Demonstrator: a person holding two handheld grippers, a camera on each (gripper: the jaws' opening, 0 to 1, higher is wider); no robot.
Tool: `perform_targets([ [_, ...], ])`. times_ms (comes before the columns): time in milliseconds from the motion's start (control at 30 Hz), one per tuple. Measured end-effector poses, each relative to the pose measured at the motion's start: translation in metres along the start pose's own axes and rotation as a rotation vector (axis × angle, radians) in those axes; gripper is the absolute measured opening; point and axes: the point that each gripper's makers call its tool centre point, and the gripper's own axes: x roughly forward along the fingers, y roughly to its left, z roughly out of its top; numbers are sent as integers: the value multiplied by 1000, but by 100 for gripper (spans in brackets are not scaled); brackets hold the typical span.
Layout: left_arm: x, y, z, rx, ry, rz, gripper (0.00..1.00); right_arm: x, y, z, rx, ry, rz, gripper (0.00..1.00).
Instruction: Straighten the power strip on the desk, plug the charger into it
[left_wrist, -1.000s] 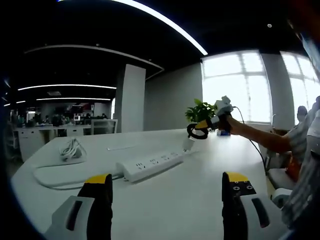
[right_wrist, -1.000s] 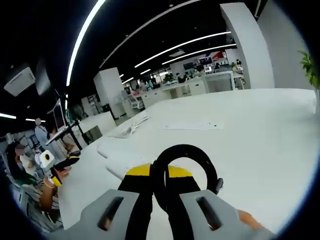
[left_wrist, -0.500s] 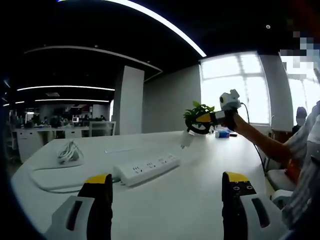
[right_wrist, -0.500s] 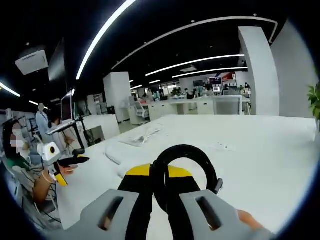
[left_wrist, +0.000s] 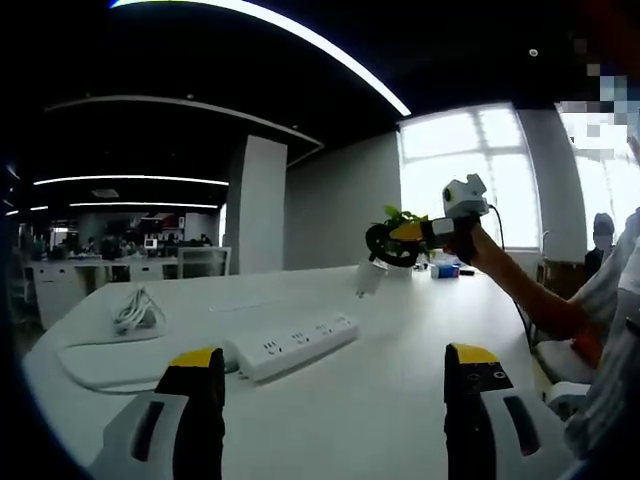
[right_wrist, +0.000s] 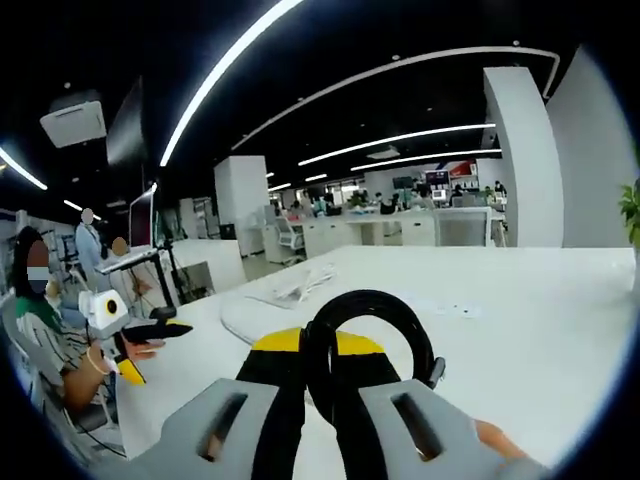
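One white power strip (left_wrist: 292, 345) lies flat on the white desk (left_wrist: 400, 400), ahead of the left gripper (left_wrist: 335, 400) and a little toward its left jaw, set at a slant with its far end nearer the right gripper (left_wrist: 405, 238). That right gripper is held up in the air beyond the strip's far end, well apart from it, with a black cable loop (left_wrist: 388, 246) clamped between its jaws and the white charger (left_wrist: 368, 279) hanging just below, clear of the desk. In the right gripper view the jaws are pressed together on the same cable loop (right_wrist: 370, 335), which arches just above the fingertips (right_wrist: 276, 342). The left gripper's jaws stand wide apart with nothing between them. A coil of white cable (left_wrist: 137, 308) rests on the desk beyond the left jaw, farther off than the strip. A green plant (left_wrist: 404, 222) stands behind the raised gripper, near the window (left_wrist: 470, 165).
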Motion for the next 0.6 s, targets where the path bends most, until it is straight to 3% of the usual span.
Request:
perform_targets([
  [300,12,-4,0,77,13,35,94,6,19,-1,20,-7,26,6],
  [467,20,-8,6,87,-22,42,95,8,23,-4,28,-4,38,6],
  [600,28,-3,10,84,-45,92,94,9,26,-4,28,-4,42,6],
])
